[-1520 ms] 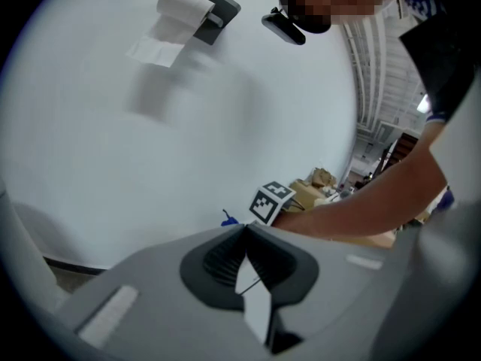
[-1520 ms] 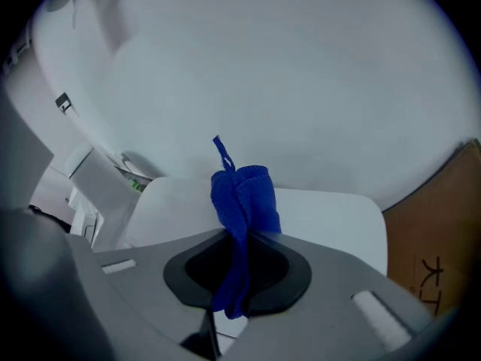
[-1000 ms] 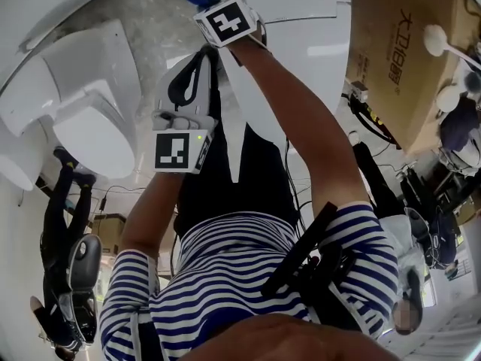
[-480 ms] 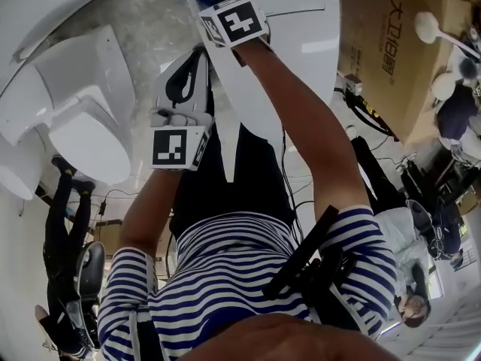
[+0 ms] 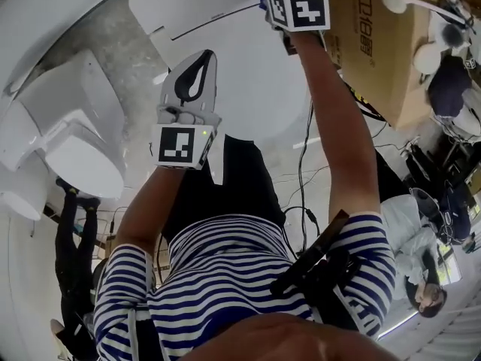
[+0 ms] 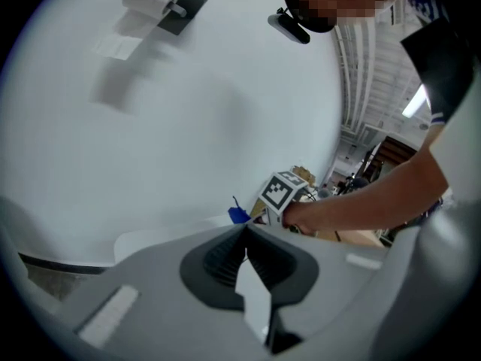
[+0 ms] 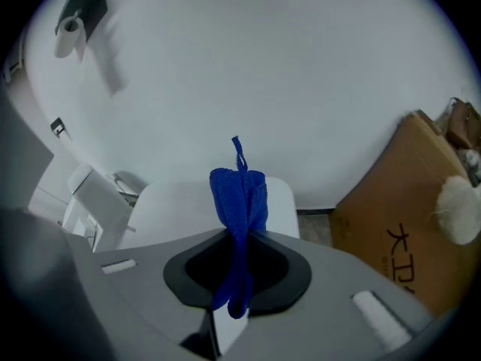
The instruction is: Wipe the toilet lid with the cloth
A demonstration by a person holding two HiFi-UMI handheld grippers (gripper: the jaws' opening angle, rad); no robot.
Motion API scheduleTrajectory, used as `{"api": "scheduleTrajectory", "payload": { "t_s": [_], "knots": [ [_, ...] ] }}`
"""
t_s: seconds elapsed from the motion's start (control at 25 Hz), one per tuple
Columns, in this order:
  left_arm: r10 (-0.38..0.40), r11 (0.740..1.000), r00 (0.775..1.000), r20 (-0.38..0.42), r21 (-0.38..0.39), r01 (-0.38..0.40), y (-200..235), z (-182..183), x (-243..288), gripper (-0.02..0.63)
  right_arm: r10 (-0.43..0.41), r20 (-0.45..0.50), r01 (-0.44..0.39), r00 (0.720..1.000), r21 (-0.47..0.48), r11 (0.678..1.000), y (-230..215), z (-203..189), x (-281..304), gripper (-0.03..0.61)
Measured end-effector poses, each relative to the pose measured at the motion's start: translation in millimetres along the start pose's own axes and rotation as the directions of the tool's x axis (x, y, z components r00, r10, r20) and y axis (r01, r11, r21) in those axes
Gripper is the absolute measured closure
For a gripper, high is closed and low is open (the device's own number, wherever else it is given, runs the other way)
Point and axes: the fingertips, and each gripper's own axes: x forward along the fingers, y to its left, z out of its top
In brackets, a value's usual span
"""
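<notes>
Blue cloth [image 7: 239, 201] hung bunched in the clamped jaws of the right hand-held gripper [image 7: 239, 241], with its loop poking up past them. Beyond it lay a white rounded slab [image 7: 188, 209], and a cardboard box [image 7: 409, 224] stood to its right. The left hand-held gripper [image 6: 246, 239] was closed on nothing, with the toilet [image 5: 71, 138] well off to its left.

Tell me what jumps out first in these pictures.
The bright blue cloth stands out most, pinched in the right gripper against the white wall. In the head view, a white toilet sits at left and a brown cardboard box at upper right; the left gripper is shut, empty.
</notes>
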Motion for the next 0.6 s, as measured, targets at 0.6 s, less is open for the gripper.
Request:
{"api": "scheduleTrajectory", "payload": {
  "t_s": [0.6],
  "knots": [
    [0.007,1.000,0.999,-0.040,0.014,-0.007,-3.3,-17.0,35.4,0.611,-0.090,-0.128,0.090,0.988,-0.008,0.996,-72.3,-52.4,46.4,0.531]
  ]
}}
